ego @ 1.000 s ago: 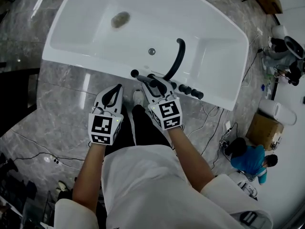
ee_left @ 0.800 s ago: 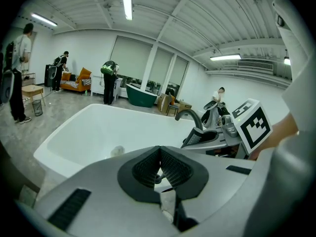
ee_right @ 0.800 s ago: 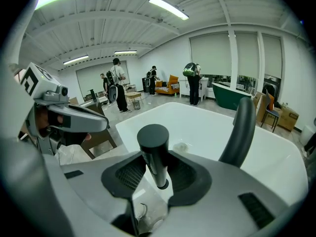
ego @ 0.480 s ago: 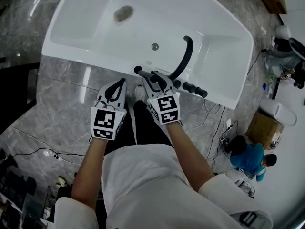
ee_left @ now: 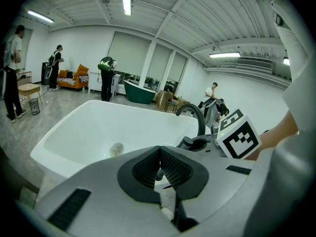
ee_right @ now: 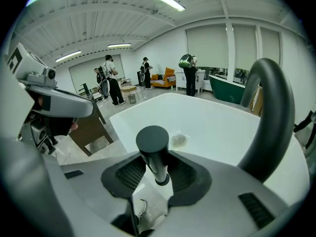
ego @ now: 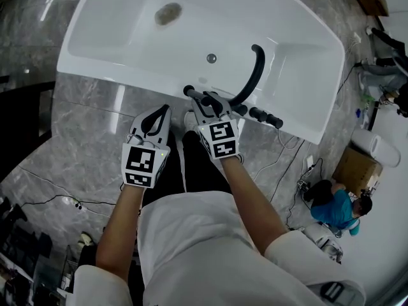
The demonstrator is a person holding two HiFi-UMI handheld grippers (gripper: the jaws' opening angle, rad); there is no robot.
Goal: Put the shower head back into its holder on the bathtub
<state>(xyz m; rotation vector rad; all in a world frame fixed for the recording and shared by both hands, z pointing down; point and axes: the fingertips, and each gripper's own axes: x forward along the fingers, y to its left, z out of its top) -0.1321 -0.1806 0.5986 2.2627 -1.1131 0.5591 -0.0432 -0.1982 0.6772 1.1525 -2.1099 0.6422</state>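
The black shower head (ego: 199,98) is a slim stick with a round end (ee_right: 152,139), and it lies over the near rim of the white bathtub (ego: 115,78). My right gripper (ego: 208,105) is shut on its handle (ee_right: 158,168), just left of the curved black spout (ego: 252,74). A row of black knobs (ego: 257,114) sits on the rim to the right. I cannot make out the holder under the gripper. My left gripper (ego: 162,115) hangs shut and empty over the floor in front of the tub, its pads (ee_left: 159,168) together.
The tub has a drain (ego: 211,58) and a brownish patch (ego: 168,13) on its bottom. Grey marble floor with cables surrounds it. A cardboard box (ego: 354,167) and a person in blue (ego: 336,209) are at the right. More people stand far off (ee_right: 110,79).
My right gripper has sunk toward the tub rim with the shower head still in it. The left gripper has stayed where it was.
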